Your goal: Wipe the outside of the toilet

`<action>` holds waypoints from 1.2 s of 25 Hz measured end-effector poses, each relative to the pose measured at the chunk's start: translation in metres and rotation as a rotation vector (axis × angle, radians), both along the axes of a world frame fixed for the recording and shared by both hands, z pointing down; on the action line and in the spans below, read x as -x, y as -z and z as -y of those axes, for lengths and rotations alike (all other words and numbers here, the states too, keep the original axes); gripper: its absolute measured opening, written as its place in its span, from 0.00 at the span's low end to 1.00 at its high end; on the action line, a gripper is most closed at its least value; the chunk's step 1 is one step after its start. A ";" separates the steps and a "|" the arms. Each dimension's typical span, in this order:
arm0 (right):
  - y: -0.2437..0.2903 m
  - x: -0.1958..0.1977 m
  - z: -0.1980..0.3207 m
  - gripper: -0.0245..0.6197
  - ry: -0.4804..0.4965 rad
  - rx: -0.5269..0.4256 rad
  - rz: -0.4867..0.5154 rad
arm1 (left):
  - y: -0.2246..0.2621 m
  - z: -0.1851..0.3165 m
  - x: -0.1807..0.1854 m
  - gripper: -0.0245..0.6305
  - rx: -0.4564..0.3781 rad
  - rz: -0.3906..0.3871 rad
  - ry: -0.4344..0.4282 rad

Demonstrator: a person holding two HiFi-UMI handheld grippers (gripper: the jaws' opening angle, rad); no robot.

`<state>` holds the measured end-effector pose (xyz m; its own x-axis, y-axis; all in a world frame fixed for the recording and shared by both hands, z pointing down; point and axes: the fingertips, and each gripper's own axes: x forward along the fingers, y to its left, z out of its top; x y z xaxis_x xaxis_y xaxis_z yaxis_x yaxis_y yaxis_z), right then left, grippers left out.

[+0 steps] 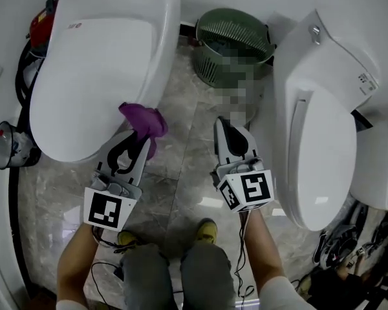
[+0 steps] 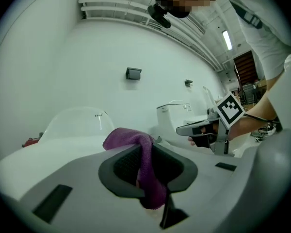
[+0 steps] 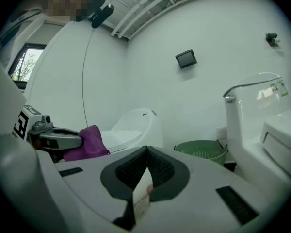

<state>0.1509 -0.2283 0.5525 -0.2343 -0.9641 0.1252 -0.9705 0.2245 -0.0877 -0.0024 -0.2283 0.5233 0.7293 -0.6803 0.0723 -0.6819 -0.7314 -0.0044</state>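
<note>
Left gripper, purple cloth in jaws, seemingly against toilet.

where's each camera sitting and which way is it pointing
Head view: on the person's head, steeply down at the floor between the left toilet and right toilet; forearms, left gripper and right gripper show.
Left gripper view: on that gripper, along jaws shut on the purple cloth, toward the wall; the person's right arm shows.
Right gripper view: on that gripper, along closed jaws toward the green basket; the left gripper shows.
Shared: both gripper views see the purple cloth.
</note>
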 end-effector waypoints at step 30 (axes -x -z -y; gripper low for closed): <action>0.552 -0.083 -0.060 0.05 -0.214 -0.058 0.126 | 0.512 0.020 0.079 0.17 -0.058 0.128 0.305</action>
